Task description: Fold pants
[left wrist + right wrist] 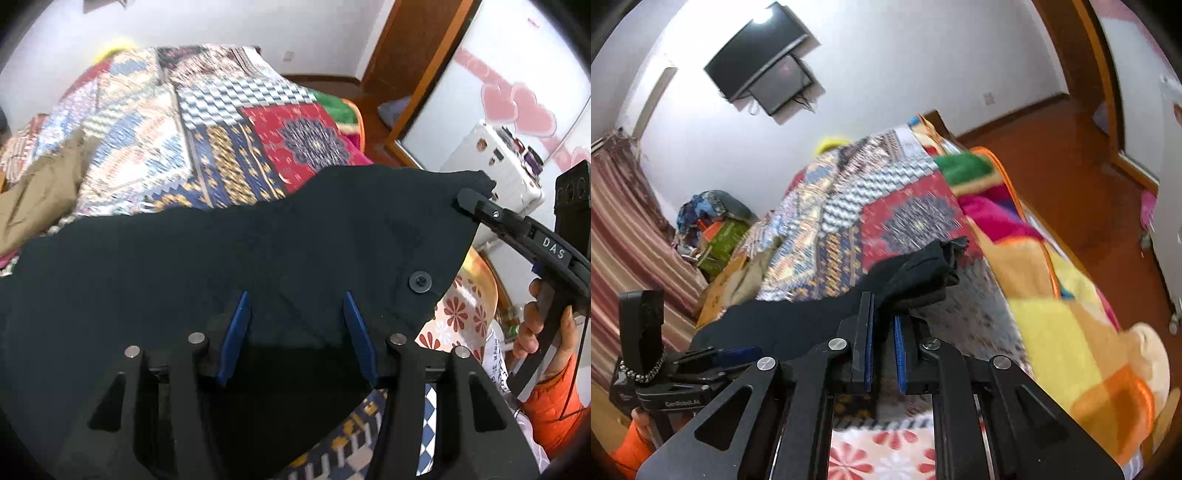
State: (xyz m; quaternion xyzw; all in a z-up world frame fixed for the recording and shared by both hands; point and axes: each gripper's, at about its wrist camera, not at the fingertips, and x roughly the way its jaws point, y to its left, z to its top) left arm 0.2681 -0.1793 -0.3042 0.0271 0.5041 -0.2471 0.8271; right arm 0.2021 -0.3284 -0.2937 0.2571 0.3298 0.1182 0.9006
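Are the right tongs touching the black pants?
Touching. Left wrist view shows the right tongs clamped on the black pants corner; right wrist view shows fabric pinched between them.

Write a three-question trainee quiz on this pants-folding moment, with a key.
1. True or false: the right gripper is shut on the pants.
2. What round thing shows on the pants near the waist edge? A) a button B) a coin C) a sticker
3. Fill in: the pants hang over a patterned ____ on the bed.

Key
1. True: in the left wrist view its tips pinch the corner of the dark cloth, lifted off the bed.
2. A, the button.
3. Quilt.
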